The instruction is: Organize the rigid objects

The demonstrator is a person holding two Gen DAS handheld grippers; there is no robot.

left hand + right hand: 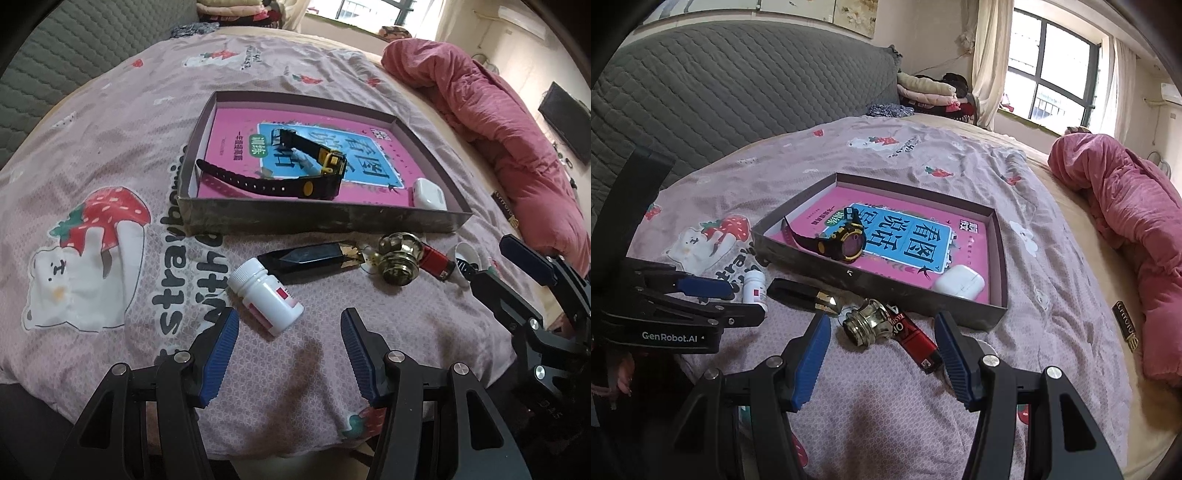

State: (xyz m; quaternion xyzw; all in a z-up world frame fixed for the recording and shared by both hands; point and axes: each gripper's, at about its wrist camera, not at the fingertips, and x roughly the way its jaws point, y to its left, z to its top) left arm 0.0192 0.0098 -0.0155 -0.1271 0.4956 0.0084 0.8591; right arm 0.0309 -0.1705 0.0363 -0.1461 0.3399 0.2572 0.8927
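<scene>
1. The left gripper [288, 325] points steeply down at the bed, its blue-padded jaws standing apart with nothing between them; the white pill bottle [266, 299] lies on its side just ahead of the gap, cap toward the left pad.
2. The right gripper [882, 332] tilts down less steeply, jaws likewise apart and empty. Just beyond its fingertips sit the brass knob [866, 325] and the red lighter [918, 341], which lies close to the right pad (whether it touches, I cannot tell).
3. In the right wrist view the left gripper shows from the side at the left edge, hovering over the bottle; in the left wrist view the right gripper [517, 273] comes in at the right edge, above a small white cup [466, 258].
4. A shallow cardboard tray [317, 218] rests on the pink strawberry-print bedsheet [110, 147] behind the loose items. Inside it lie a pink book [236, 129], a black and yellow watch [325, 173] on top of the book, and a white earbud case [428, 194] in the near right corner.
5. Between tray and grippers, in a row: bottle, a black faceted object with a gold end [310, 258], knob, lighter, cup. The tray's near wall stands between these and its interior.
6. A pink quilt [1126, 229] is bunched along the right side of the bed, well apart from the row.
</scene>
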